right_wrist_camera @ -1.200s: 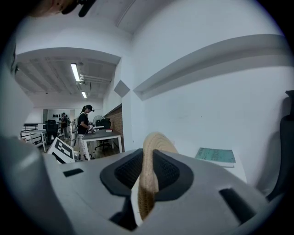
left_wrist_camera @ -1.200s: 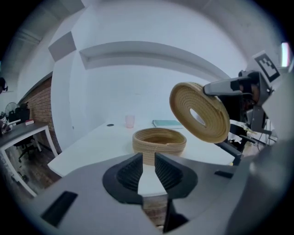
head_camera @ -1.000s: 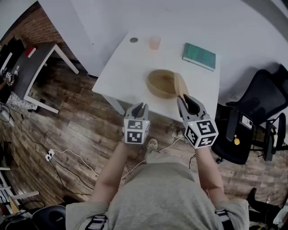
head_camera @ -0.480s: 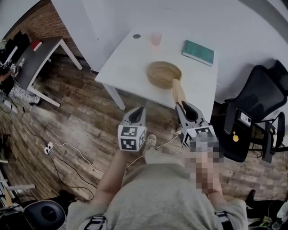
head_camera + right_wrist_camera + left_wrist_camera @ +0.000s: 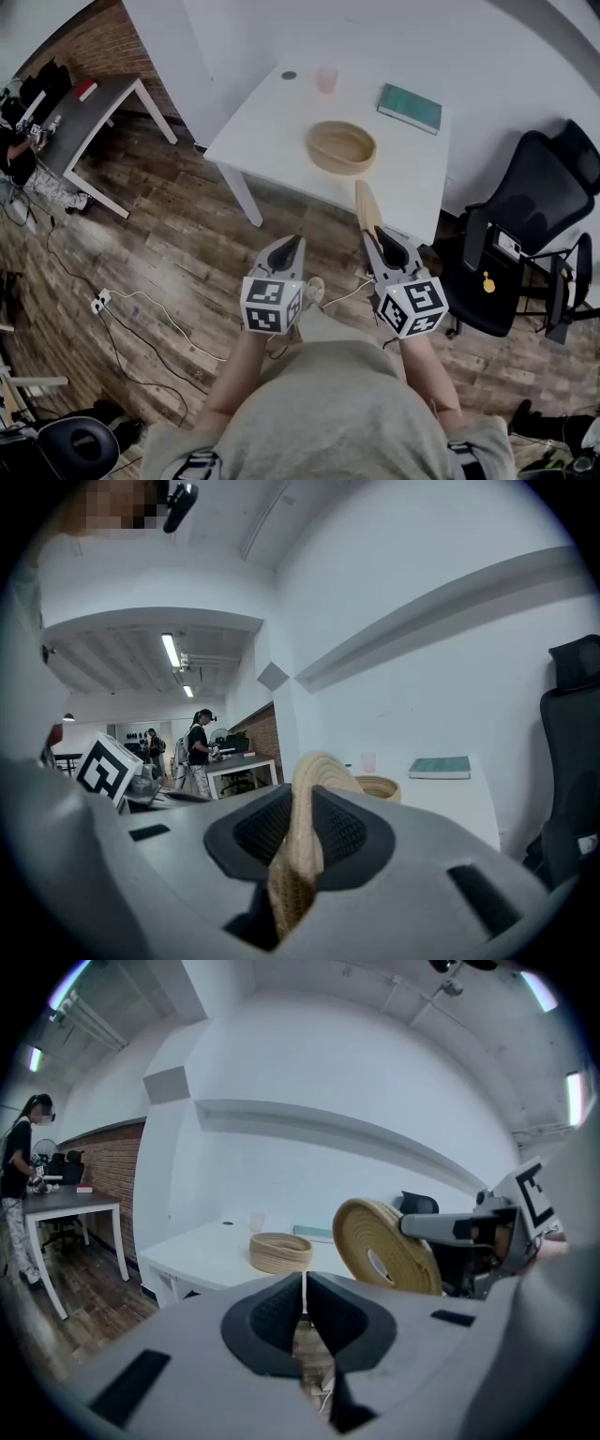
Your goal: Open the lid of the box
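Left gripper (image 5: 304,1290): we see its jaws just closed, pads together, nothing between them, out over the wooden floor (image 5: 169,244)
Right gripper (image 5: 302,827): we find it clamped on the rim of the woven lid (image 5: 384,1246), which stands on edge
Lid: in the air near the table's front edge, apart from the box
Box (image 5: 340,147): open, on the white table (image 5: 267,127) — well apart from both grippers
Table, far side: green book (image 5: 410,108), pink cup (image 5: 325,80)
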A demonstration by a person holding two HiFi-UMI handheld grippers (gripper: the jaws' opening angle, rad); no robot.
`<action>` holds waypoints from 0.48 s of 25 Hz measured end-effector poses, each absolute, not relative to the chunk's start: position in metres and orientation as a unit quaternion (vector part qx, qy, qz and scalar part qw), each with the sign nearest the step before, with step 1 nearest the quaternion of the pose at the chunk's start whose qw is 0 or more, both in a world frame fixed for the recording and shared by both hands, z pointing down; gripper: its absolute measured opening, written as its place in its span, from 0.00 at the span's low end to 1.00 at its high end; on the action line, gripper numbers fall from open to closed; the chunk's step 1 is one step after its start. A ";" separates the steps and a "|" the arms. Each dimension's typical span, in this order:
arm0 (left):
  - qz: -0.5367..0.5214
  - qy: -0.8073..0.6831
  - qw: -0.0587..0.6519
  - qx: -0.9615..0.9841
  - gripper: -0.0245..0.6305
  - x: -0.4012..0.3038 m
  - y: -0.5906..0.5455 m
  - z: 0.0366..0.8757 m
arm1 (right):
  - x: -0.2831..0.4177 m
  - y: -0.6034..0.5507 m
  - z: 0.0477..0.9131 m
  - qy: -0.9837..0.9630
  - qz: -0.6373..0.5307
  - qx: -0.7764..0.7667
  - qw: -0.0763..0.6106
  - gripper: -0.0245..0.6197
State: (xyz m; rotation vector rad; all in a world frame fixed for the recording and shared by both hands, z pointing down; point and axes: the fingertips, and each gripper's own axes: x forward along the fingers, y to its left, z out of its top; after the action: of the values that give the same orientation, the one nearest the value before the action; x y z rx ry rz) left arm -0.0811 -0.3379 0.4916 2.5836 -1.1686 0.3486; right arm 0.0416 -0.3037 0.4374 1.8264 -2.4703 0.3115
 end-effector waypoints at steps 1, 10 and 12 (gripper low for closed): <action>0.117 -0.405 0.143 0.896 0.06 -0.082 -0.333 0.489 | 0.040 -0.299 0.438 -0.801 0.102 0.590 0.026 0.15; 0.096 -0.404 0.148 0.897 0.06 -0.087 -0.314 0.474 | 0.032 -0.281 0.441 -0.805 0.102 0.584 0.026 0.15; 0.095 -0.404 0.149 0.898 0.06 -0.086 -0.312 0.473 | 0.032 -0.279 0.442 -0.806 0.102 0.582 0.027 0.15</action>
State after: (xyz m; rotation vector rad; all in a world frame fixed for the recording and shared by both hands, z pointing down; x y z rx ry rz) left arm -0.0864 -0.3123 0.4733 2.5807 -1.1607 0.2719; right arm 0.0320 -0.2788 0.4419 1.7984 -2.4893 0.3155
